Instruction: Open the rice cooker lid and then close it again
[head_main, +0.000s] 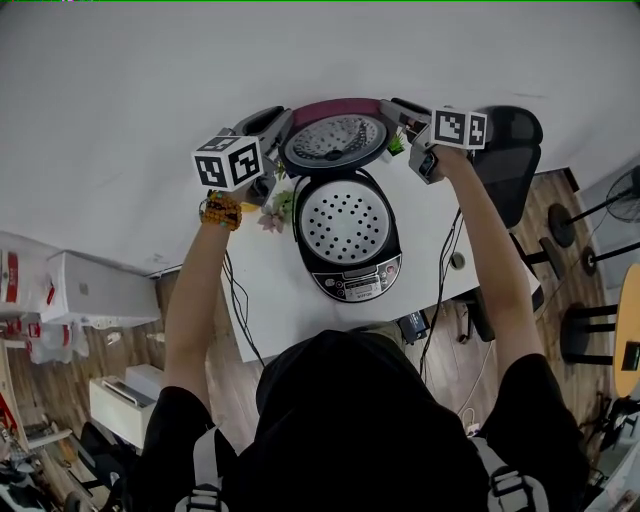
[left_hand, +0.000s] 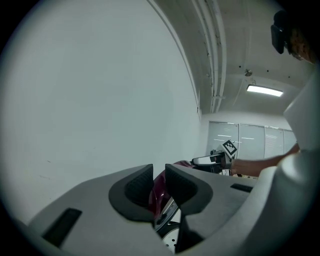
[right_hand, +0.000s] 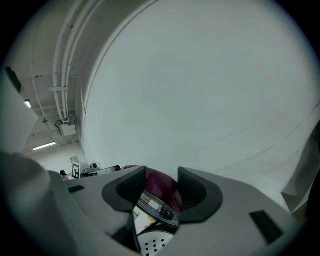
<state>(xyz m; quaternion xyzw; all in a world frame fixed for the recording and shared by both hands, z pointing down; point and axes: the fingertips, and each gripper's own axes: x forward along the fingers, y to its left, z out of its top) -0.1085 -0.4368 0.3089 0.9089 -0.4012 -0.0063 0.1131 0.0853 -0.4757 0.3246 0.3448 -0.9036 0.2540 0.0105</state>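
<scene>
The rice cooker (head_main: 350, 262) stands on the white table with its dark-red lid (head_main: 335, 140) raised upright, the perforated inner plate facing me. My left gripper (head_main: 274, 130) is at the lid's left edge and my right gripper (head_main: 396, 116) is at its right edge. In the left gripper view the jaws (left_hand: 159, 186) stand a narrow gap apart, and the lid (left_hand: 161, 187) shows through it. The right gripper's jaws (right_hand: 162, 190) stand wider apart, with the lid's rim (right_hand: 162, 192) filling the gap. I cannot tell whether the pads touch the lid.
The cooker's open top (head_main: 345, 222) shows a perforated metal insert. A small plant (head_main: 278, 210) sits left of the cooker on the white table (head_main: 270, 300). A cable (head_main: 240, 300) hangs off the table's front. A black chair (head_main: 512, 150) stands to the right.
</scene>
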